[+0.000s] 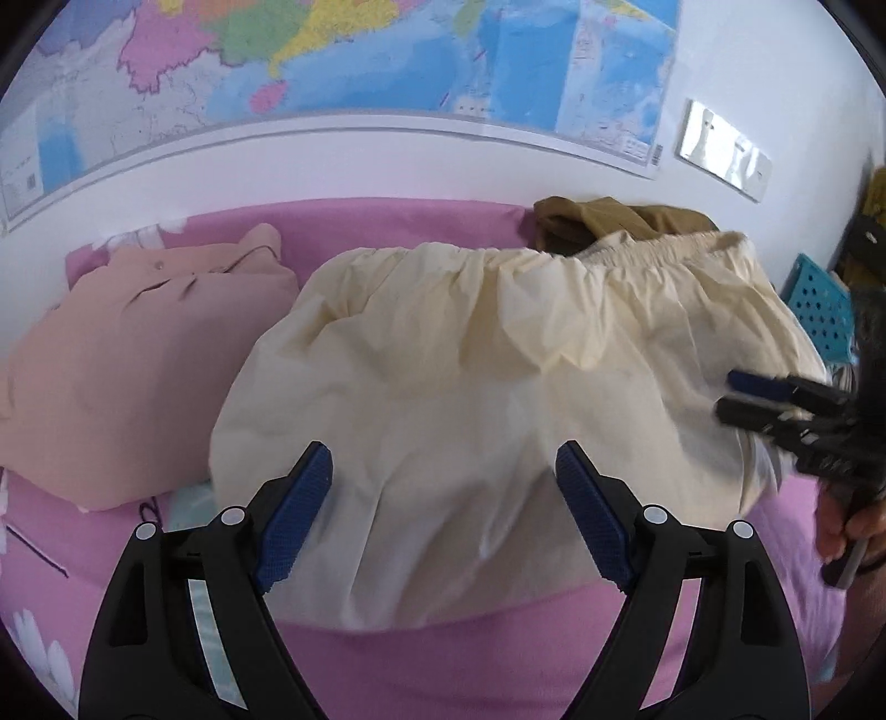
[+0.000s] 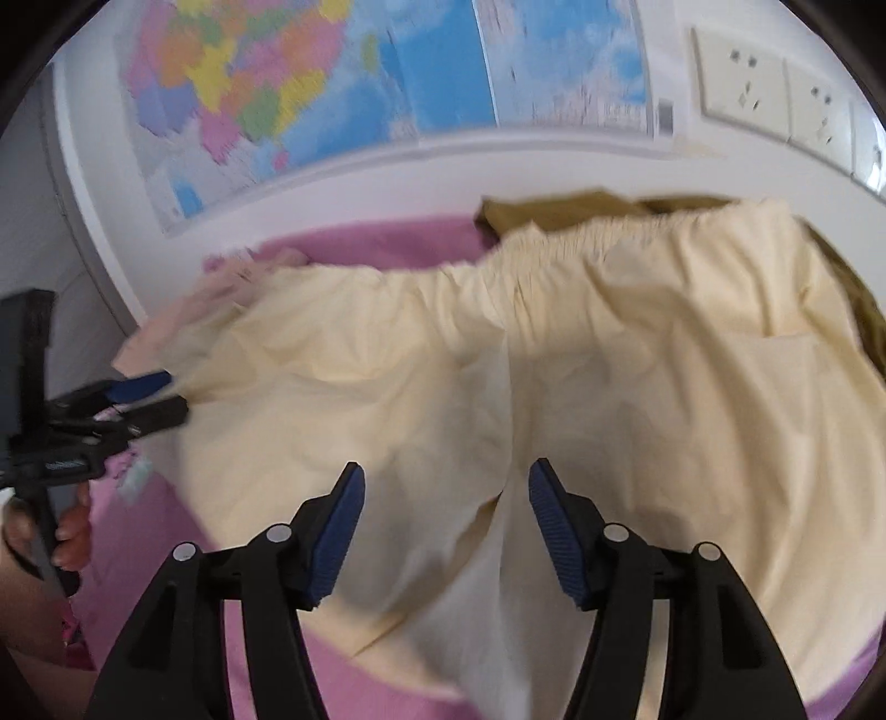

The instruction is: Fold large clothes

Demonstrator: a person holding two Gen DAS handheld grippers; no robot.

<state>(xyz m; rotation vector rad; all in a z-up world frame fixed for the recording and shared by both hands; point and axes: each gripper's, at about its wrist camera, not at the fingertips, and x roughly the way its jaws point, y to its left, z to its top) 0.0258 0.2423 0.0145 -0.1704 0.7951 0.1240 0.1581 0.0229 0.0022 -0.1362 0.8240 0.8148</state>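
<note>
Left wrist view: wall map (image 1: 354,50) with tiny print and a barcode at the lower right corner, none of it legible. Same in the right wrist view, where the map (image 2: 310,83) is smeared by blur. No brand or label readable anywhere on the clothes.

Cream garment (image 1: 498,376), with a gathered elastic waistband along the far edge, wrinkled and folded into a broad bundle. Spread over the pink bedsheet (image 1: 498,653), below the map and near the wall. From the right wrist, cream garment (image 2: 554,376) with a centre seam running toward the camera and a patch pocket on the right half.

Left of the cream garment, a folded peach shirt (image 1: 122,365) with a button showing. Behind the cream garment, against the wall, an olive-brown garment (image 1: 603,219), partly covered by the waistband.

Right of the cream garment, a teal perforated basket (image 1: 819,310), contents hidden.

Left gripper (image 1: 443,509) above the near part of the cream garment, jaws wide apart, nothing pinched. Right gripper (image 2: 446,531) likewise over the centre seam, jaws apart, no cloth between the pads. Wall sockets (image 2: 769,99) right of the map.
</note>
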